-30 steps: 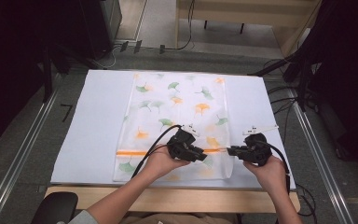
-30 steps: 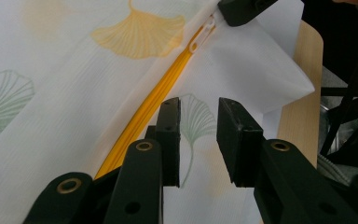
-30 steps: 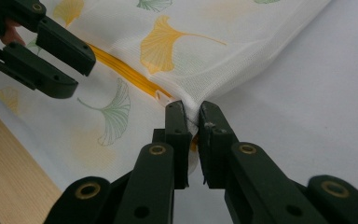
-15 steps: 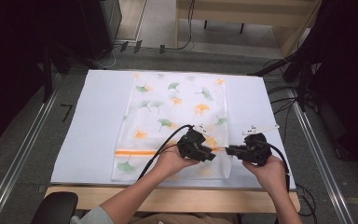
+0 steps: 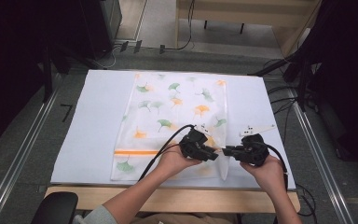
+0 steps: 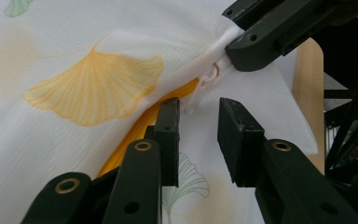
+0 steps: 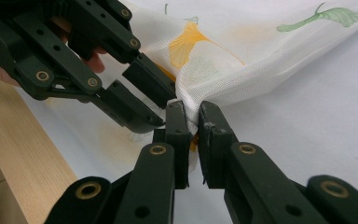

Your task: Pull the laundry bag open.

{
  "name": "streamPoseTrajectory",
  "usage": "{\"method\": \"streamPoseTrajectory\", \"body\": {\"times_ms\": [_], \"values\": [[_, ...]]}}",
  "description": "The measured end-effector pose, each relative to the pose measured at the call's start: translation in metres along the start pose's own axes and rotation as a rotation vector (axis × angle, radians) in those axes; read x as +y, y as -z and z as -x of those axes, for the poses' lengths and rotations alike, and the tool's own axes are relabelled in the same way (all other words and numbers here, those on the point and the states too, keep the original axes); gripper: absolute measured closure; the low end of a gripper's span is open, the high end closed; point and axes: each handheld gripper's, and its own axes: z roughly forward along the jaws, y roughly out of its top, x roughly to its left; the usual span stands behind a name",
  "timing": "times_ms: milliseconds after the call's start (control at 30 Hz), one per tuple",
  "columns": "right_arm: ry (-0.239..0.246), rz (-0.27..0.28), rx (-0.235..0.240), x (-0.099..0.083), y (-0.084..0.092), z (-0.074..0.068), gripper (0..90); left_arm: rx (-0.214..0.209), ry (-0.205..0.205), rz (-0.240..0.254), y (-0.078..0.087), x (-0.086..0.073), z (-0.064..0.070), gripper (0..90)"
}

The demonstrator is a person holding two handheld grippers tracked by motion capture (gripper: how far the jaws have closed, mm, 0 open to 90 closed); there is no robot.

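Observation:
A white mesh bag [image 5: 177, 107] printed with green and orange leaves lies flat on the white table mat [image 5: 88, 116]. An orange zipper [image 5: 135, 152] runs across it near the front. My right gripper [image 5: 227, 150] is shut on the bag's bunched edge [image 7: 200, 93] at the zipper's right end, lifting it slightly. My left gripper [image 5: 214, 156] faces it tip to tip. Its jaws have just been closing, but a gap remains, with the white zipper pull [image 6: 212, 73] and its cord just beyond the pads [image 6: 170, 126]. The left gripper view shows the zipper [image 6: 135, 135] running under the left jaw.
The wooden table edge [image 5: 168, 196] runs along the front, close under both hands. Cables [image 5: 284, 100] lie off the mat's right side, and metal rails [image 5: 23, 154] flank the table. A black chair part [image 5: 56, 207] sits at the bottom left.
My left hand has slid right along the zipper line to meet the right gripper's tips. The right gripper has kept still, holding the bag's edge.

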Motion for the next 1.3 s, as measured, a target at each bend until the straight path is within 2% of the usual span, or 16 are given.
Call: {"method": "streamPoseTrajectory", "body": {"times_ms": [267,467,633,767,900,1067,1300], "values": [[0.012,-0.01,0.009,0.0015,-0.0035,-0.0041,85.0,0.005,0.004,0.004,-0.0029,0.0008,0.0011,72.7],[0.015,-0.014,0.004,0.0018,-0.0041,-0.0051,85.1,-0.003,0.002,0.009,-0.0022,0.0009,0.0022,83.5],[0.03,-0.012,-0.011,0.0024,-0.0046,-0.0062,85.0,-0.017,0.003,0.005,-0.0008,0.0006,0.002,87.1],[0.031,-0.013,-0.002,0.0032,-0.0054,-0.0073,85.1,-0.02,0.012,0.005,-0.0022,0.0004,0.001,87.1],[0.034,-0.013,0.005,0.0041,-0.0053,-0.0091,85.2,-0.012,0.011,0.006,-0.0056,0.0003,0.0018,83.0],[0.032,-0.014,0.01,0.0038,-0.0051,-0.009,85.3,-0.012,0.01,0.011,-0.0073,-0.0002,0.0007,88.8],[0.031,-0.013,0.013,0.0038,-0.005,-0.0091,85.3,-0.026,0.03,0.009,-0.0059,-0.0001,-0.0023,90.0]]}}
